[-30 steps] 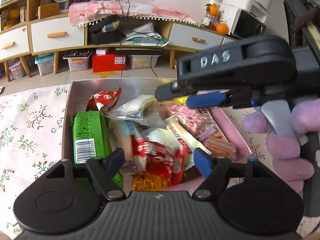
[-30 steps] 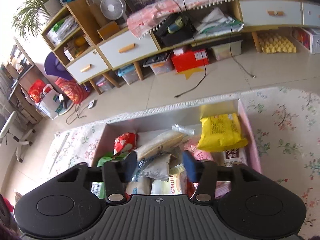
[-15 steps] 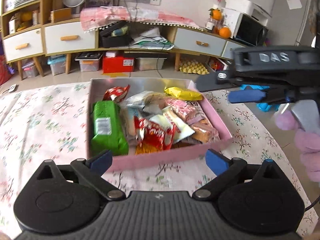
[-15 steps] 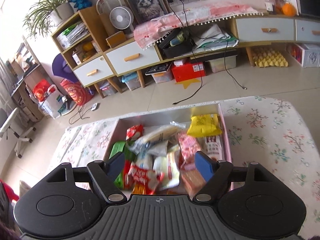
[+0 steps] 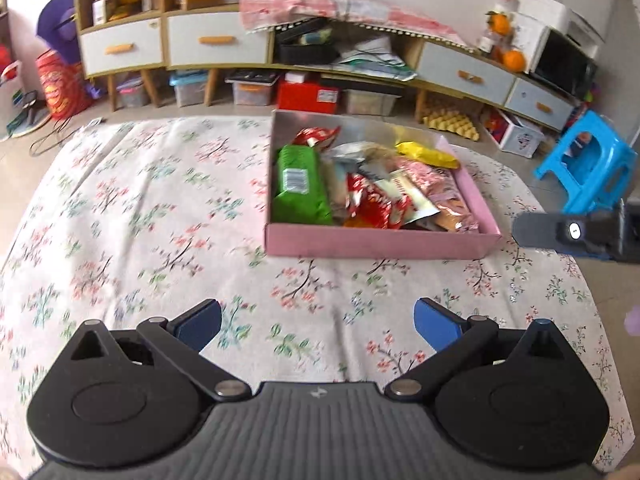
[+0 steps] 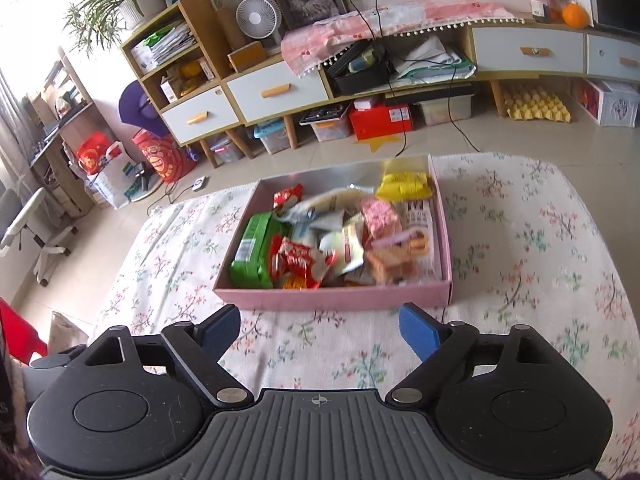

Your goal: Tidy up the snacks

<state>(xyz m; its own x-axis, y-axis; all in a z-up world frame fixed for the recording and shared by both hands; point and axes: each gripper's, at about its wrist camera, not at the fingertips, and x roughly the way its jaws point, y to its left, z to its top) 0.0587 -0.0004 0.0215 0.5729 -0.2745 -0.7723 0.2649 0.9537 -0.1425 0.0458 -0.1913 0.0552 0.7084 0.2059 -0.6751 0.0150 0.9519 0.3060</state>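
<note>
A pink box (image 5: pixel 376 242) (image 6: pixel 332 299) full of snack packets sits on a floral tablecloth. In it lie a green packet (image 5: pixel 300 184) (image 6: pixel 252 252), a red packet (image 5: pixel 372 204) (image 6: pixel 300 258), a yellow packet (image 5: pixel 426 154) (image 6: pixel 404 186) at the far end, and several others. My left gripper (image 5: pixel 318 324) is open and empty, above the cloth and well short of the box. My right gripper (image 6: pixel 320 330) is open and empty, just short of the box's near wall. Part of the right gripper's black body (image 5: pixel 580 234) shows at the left view's right edge.
The floral cloth (image 5: pixel 140 220) (image 6: pixel 540 248) covers the table around the box. Beyond the far edge are floor, a low cabinet with drawers (image 6: pixel 280 92), storage bins and a red box (image 5: pixel 308 96). A blue plastic stool (image 5: pixel 588 164) stands at the right.
Both grippers have pulled back and up from over the box; the box now looks smaller and farther. Both jaws have opened wider. The right gripper has moved off to the left view's right edge.
</note>
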